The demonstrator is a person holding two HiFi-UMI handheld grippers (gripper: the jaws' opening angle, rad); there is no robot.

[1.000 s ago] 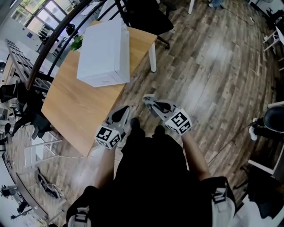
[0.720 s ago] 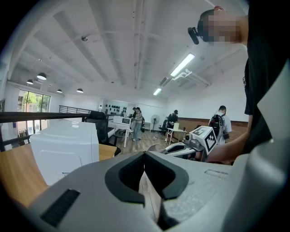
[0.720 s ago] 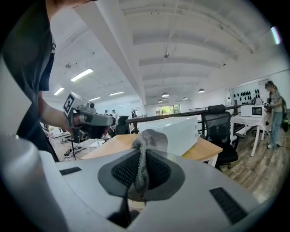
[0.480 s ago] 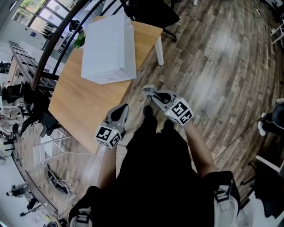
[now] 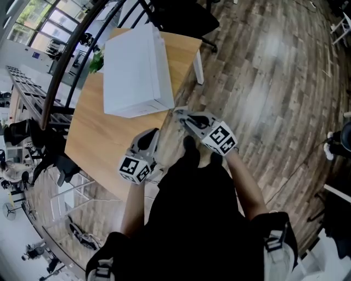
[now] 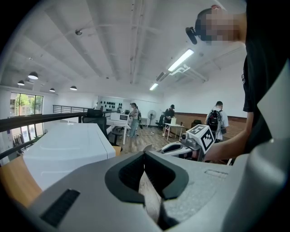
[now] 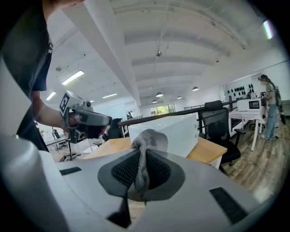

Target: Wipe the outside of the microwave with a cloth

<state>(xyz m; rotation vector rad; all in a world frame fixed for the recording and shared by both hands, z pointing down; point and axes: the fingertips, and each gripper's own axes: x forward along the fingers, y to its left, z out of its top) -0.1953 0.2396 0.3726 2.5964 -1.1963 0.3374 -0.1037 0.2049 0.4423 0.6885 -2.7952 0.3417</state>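
Observation:
The white microwave (image 5: 134, 68) stands on the wooden table (image 5: 101, 140), ahead and to my left. It also shows in the left gripper view (image 6: 68, 149) and in the right gripper view (image 7: 179, 129). My right gripper (image 5: 178, 114) is shut on a grey knitted cloth (image 7: 146, 140), which bunches out past the jaw tips. It hovers at the table's near edge, just short of the microwave's front corner. My left gripper (image 5: 154, 133) is shut with nothing in it, held over the table edge, below and left of the right one.
A black office chair (image 5: 181, 16) stands behind the table's far end, also in the right gripper view (image 7: 217, 124). A dark railing (image 5: 66, 60) and shelving run along the left. Several people stand by distant desks (image 6: 170, 120). Wood floor stretches to the right.
Both grippers have come closer to the table and microwave; the right one now reaches the table's edge near the microwave's corner. Both jaws stay as they were.

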